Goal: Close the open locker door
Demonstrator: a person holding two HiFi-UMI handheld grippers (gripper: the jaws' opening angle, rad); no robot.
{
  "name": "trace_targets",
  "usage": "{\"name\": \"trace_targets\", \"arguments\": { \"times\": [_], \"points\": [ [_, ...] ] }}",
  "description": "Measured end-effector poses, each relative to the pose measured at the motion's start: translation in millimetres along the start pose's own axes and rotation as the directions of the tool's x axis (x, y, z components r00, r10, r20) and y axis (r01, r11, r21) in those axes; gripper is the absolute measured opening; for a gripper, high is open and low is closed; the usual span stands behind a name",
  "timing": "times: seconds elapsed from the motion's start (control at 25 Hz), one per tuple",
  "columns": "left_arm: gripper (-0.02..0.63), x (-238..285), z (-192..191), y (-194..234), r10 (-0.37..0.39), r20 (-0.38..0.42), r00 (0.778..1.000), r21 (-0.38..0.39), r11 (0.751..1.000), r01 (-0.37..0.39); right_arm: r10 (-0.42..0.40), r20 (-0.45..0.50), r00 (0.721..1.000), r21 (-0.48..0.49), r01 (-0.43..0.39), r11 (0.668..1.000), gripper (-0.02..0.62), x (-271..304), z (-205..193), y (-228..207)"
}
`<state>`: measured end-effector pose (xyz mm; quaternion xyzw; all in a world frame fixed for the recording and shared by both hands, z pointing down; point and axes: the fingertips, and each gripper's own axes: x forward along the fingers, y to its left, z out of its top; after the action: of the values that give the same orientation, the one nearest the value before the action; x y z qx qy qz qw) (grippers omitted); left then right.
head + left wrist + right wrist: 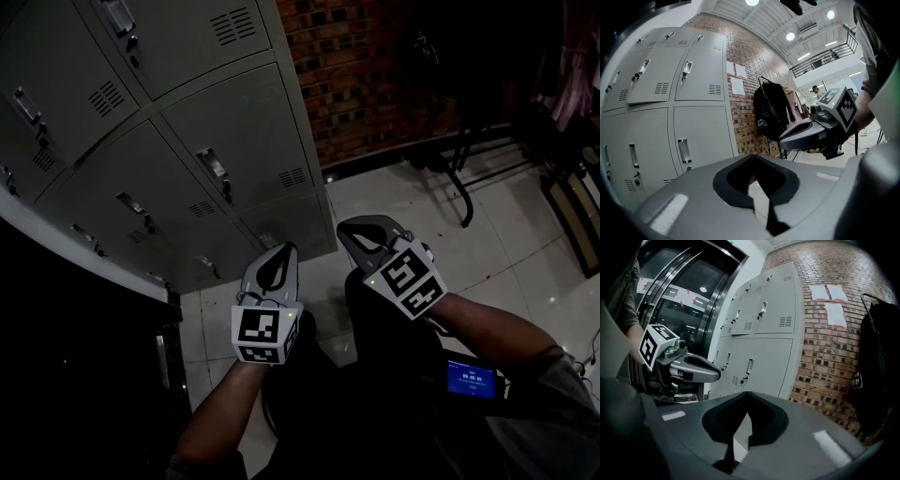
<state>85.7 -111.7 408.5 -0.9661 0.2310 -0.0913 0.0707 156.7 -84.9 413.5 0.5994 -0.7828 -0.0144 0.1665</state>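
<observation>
A bank of grey lockers stands at the upper left of the head view. In the left gripper view one upper door juts out a little from its neighbours, slightly ajar. My left gripper hangs low in front of the bottom lockers, jaws shut and empty. Beside it my right gripper is also shut on nothing. Neither touches a locker. Each gripper view shows its own closed tips, left gripper and right gripper, with the other gripper floating alongside.
A brick wall runs to the right of the lockers, with papers stuck on it and a dark coat on a rack. Black chair legs stand on the white tiled floor. A dark counter lies at the left.
</observation>
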Motion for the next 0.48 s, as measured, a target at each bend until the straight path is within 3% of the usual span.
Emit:
{"name": "trace_targets", "arguments": {
  "times": [0.48],
  "points": [
    [0.003,3.7,-3.8,-3.1,-0.011,-0.004,1.0,-0.015,1.0,0.01,-0.009,0.002,1.0,-0.002,0.009,1.0,0.008,0.0,-1.6,-6.1]
  ]
}}
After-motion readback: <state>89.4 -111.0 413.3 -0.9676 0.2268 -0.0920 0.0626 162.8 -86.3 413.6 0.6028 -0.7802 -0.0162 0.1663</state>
